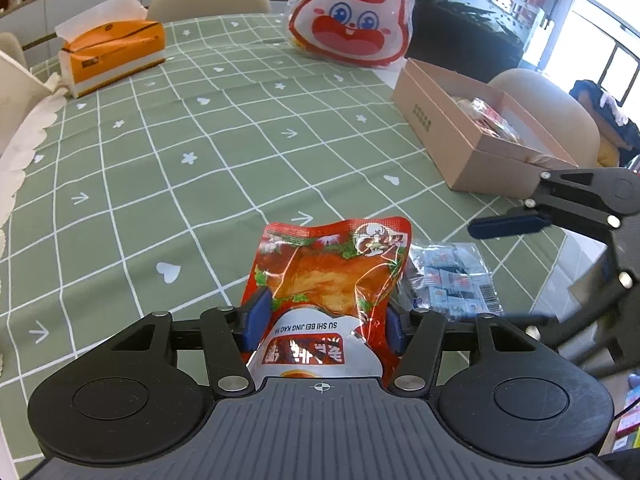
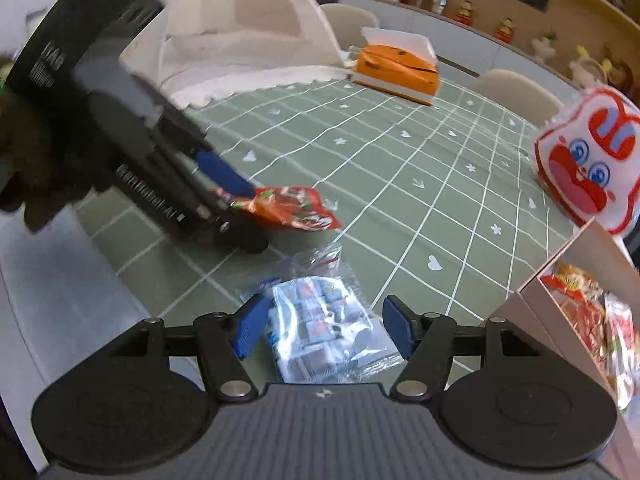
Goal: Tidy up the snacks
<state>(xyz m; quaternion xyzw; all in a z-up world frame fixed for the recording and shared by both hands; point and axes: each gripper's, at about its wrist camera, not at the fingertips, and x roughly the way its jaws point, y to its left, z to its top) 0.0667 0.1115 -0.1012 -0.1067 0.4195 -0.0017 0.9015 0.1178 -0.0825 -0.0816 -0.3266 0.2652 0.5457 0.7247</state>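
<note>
Nearest, the left tool has its blue pads closed on the sides of a red snack pouch, which sticks out forward over the tabletop; the film is slick and bowed between the pads, so a quick swing could let it slide or twist free. Just beside the pouch, a clear bag of small blue-and-white packets lies flat on the green checked cloth, and the right tool stands over it with jaws apart, one pad at either side and neither pressing. If those jaws close from here they may catch only loose film and drag the bag, or the packets inside may shift so the hold goes slack. The two tools are near each other, so one moving carelessly could knock the other. Farther right sits the open cardboard box with snacks already in it, likely the destination; a wall could snag a pouch brought in low. Beyond are a rabbit-face bag and an orange tissue pack.
</note>
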